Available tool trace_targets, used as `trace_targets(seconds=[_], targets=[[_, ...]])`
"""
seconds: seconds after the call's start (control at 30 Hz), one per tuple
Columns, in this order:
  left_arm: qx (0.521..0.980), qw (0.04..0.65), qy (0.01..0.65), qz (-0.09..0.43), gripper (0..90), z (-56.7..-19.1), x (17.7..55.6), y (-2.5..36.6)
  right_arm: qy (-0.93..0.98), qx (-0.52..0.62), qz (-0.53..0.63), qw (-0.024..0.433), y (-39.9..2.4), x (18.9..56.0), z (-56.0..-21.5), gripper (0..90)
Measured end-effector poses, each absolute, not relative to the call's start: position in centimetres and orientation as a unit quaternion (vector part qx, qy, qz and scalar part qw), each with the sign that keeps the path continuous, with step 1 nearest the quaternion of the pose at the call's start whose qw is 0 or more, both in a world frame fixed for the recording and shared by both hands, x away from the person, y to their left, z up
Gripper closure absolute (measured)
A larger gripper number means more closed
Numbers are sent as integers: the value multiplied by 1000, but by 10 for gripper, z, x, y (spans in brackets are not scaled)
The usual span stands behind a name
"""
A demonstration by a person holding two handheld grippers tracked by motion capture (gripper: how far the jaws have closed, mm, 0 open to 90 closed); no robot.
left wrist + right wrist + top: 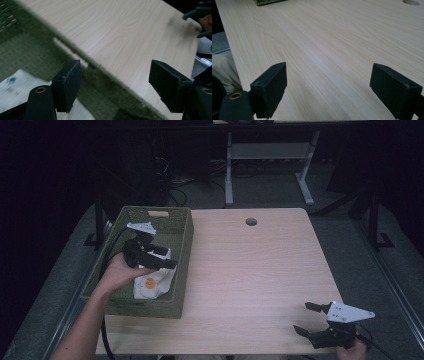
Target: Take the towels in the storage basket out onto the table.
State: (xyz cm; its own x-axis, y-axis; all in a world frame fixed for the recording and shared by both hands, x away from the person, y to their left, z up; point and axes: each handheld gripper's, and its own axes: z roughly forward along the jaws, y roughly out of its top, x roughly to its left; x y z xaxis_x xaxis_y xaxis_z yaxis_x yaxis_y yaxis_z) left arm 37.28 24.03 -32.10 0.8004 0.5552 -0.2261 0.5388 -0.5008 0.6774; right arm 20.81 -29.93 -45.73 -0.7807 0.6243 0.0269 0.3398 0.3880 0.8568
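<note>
a: high view: left gripper (167, 260) over the green woven basket (182, 232) at the table's (250, 270) left edge, jaws pointing right, above a white pouch (155, 282) with an orange dot. right gripper (306, 317) near the front right corner, jaws spread, nothing between.

b: left gripper view?

a: jaws wide apart, empty. basket rim (100, 68) running diagonally between them, white pouch (15, 92) low left with a blue mark, not seen from above. other gripper (197, 23) blurred top right.

b: right gripper view?

a: jaws wide apart over bare wood, holding nothing. basket corner (268, 2) top left, round table hole (410, 2) top right. pale cloth (223, 70) past the table edge, left side.
</note>
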Motion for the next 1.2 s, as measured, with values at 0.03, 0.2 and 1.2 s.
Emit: trace_targets(seconds=[0.03,0.2,1.2], targets=[[865,386,321,12,261,-322,374,243,819,295,468,151,-299,208,-457,138],[863,372,340,19,260,-327,378,253,819,294,469,151,-299,208,-457,138],[844,178,504,37,249,-383,406,275,824,287,463,157,-298,207,-456,138]])
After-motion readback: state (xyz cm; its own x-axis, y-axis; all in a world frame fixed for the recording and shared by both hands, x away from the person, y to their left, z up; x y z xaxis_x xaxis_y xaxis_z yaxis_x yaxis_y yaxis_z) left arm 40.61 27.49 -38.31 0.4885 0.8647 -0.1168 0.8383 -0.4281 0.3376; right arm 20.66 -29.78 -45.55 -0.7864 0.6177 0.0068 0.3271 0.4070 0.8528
